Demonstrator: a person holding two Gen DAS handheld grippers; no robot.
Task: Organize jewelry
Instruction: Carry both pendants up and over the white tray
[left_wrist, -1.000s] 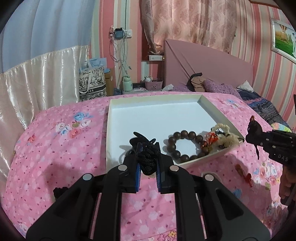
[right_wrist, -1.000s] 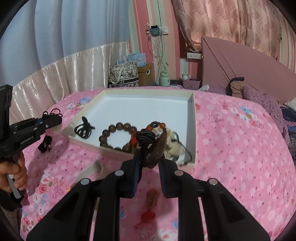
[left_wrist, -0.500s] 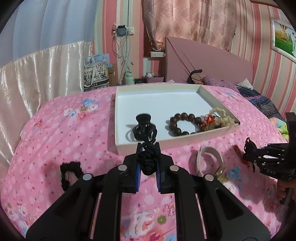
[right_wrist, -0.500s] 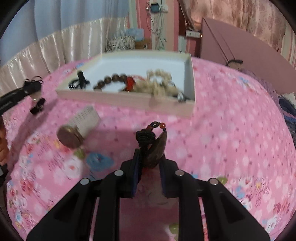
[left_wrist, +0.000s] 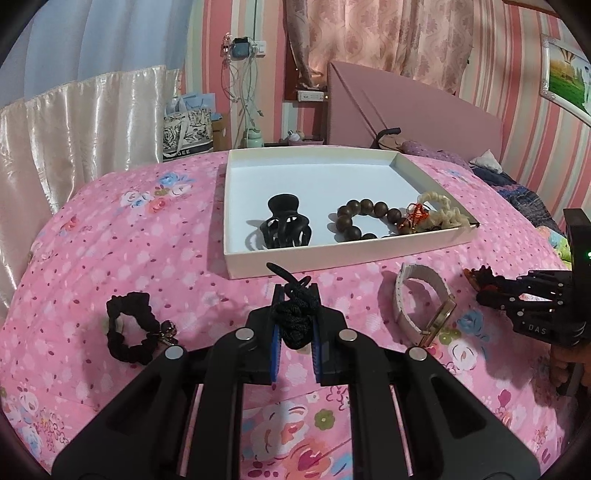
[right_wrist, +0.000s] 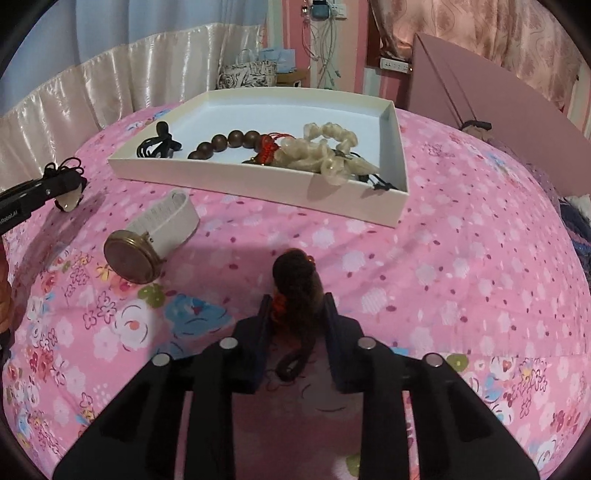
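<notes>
**A:** What were the left tongs (left_wrist: 295, 295) doing?

**B:** They were pressed together on a black knotted cord (left_wrist: 295, 319), held above the pink bed (left_wrist: 147, 240) just short of the white box (left_wrist: 332, 260). I'd judge the cord light, soft and floppy. It won't break, but a loose end could snag on the box wall.

**A:** And the right tongs (right_wrist: 297, 306)?

**B:** Their jaws had just been closing with a brown pendant (right_wrist: 295, 275) on a red cord between them, low over the bed and near the box's front wall. The pads looked to be pinching it at its sides.

**A:** How would that one handle?

**B:** Probably hard, smooth and a little slippery, with a limp tail hanging off it. I'd take it across the thick body rather than by the cord, where it would swing.

**A:** What was in the box?

**B:** A black hair claw (left_wrist: 284, 225), a dark bead bracelet (left_wrist: 354, 221) and a pale one. The watch (right_wrist: 147, 236) and the black scrunchie (left_wrist: 129, 328) lay out on the bed.
</notes>
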